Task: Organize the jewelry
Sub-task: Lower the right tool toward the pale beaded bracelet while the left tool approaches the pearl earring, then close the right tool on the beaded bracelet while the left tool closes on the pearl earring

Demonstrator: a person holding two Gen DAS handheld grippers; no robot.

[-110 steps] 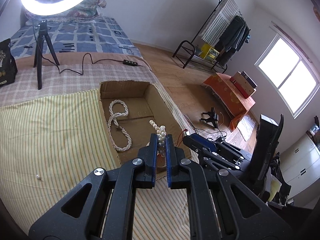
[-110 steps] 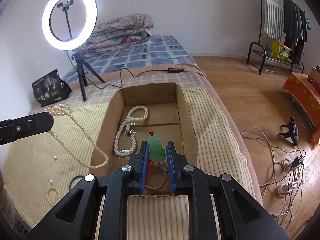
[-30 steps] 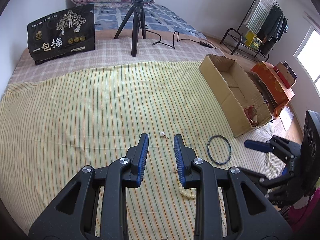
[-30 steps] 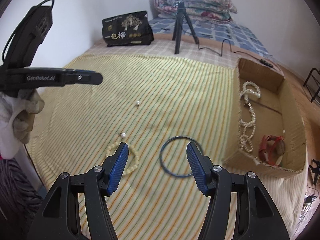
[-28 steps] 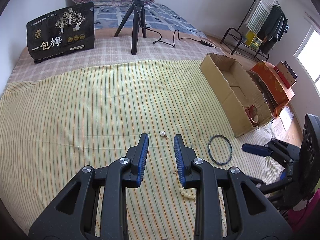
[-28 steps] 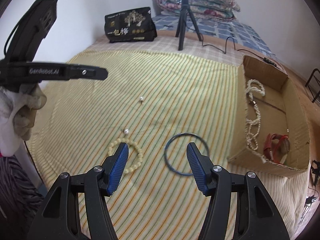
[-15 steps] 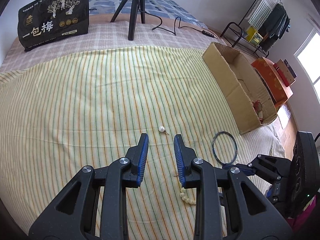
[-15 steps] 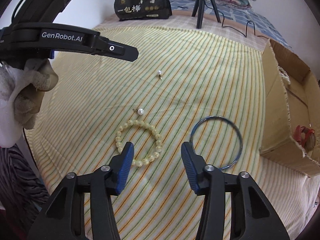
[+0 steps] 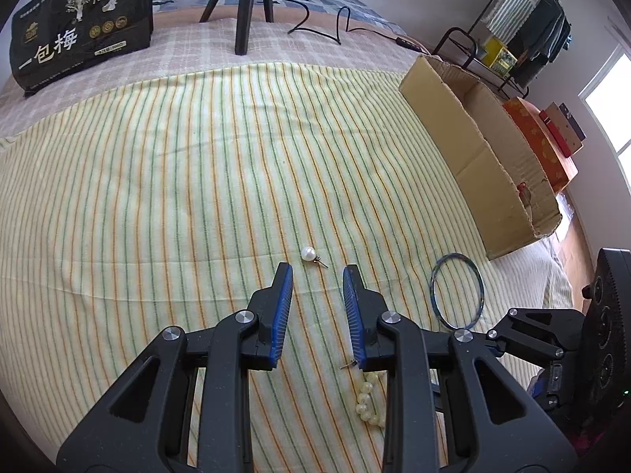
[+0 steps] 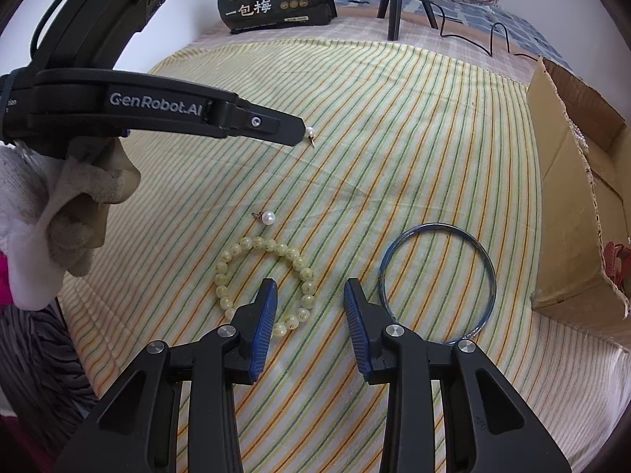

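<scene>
Your right hand-held gripper [image 10: 309,293] hangs wide apart, holding nothing, over the striped bedsheet [image 10: 414,149]. The yellow bead bracelet [image 10: 265,283] lies just at 11 o'clock of its tips, the blue bangle [image 10: 437,283] at 2 o'clock. Your left hand-held gripper [image 9: 317,276] gapes too, empty; one pearl earring [image 9: 309,254] sits just ahead at 12 o'clock. Farther, at 2 o'clock, stands the cardboard box [image 9: 479,149].

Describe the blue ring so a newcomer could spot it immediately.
Start at the cardboard box on the striped cloth. Just beside its near corner lies the blue bangle, flat on the cloth. Unlike the beaded bracelet next to it, it is one thin, smooth hoop.
</scene>
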